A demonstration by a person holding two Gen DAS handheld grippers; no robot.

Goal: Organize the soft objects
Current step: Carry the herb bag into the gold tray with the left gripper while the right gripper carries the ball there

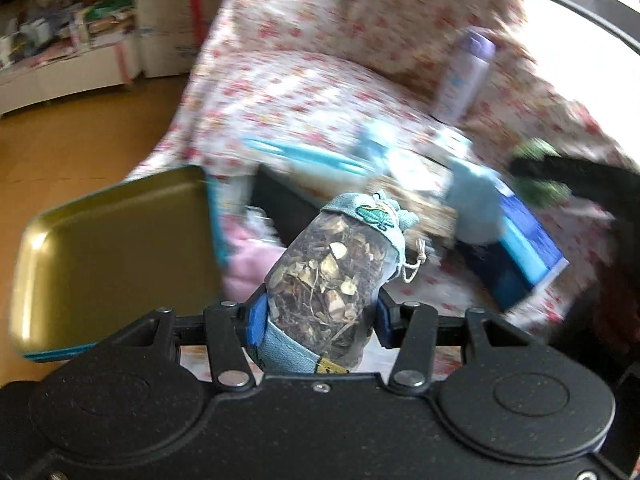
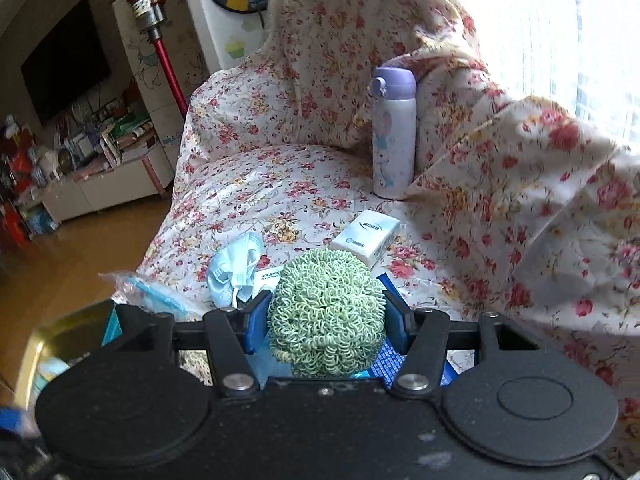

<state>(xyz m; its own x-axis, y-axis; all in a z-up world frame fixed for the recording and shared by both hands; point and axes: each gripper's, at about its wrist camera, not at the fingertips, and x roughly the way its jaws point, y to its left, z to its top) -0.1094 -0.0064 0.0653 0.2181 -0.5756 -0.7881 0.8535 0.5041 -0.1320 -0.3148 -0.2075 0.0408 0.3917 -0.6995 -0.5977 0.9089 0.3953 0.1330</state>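
Left wrist view shows our left gripper point(image 1: 320, 312) clenched on a herb sachet point(image 1: 332, 276), its blue fingers point(image 1: 261, 316) pressing the mesh body from both sides while the drawstring neck points away from us. The frame is smeared, so we judge this hand is in motion above the sofa point(image 1: 304, 92). An open tin point(image 1: 116, 256) with a gold inside sits at the sofa's front edge on the left, and it looks like the likely place for the soft things, though we cannot be sure.

In the right wrist view our right gripper point(image 2: 326, 320) grasps a green scrubber ball point(image 2: 326, 312), squeezed between its fingers point(image 2: 256, 324) and lifted over the front of the sofa. Just beyond it lie a crumpled face mask point(image 2: 236, 272) and a tissue pack point(image 2: 366, 236); a water bottle point(image 2: 394, 132) stands upright at the back against the cushion.

To do this step well, we should keep both grips firm but gentle, since the sachet may shift in a loose hold. We should carry one item at a time toward the tin, lower it fully inside before letting go, and keep the two grippers from crossing.
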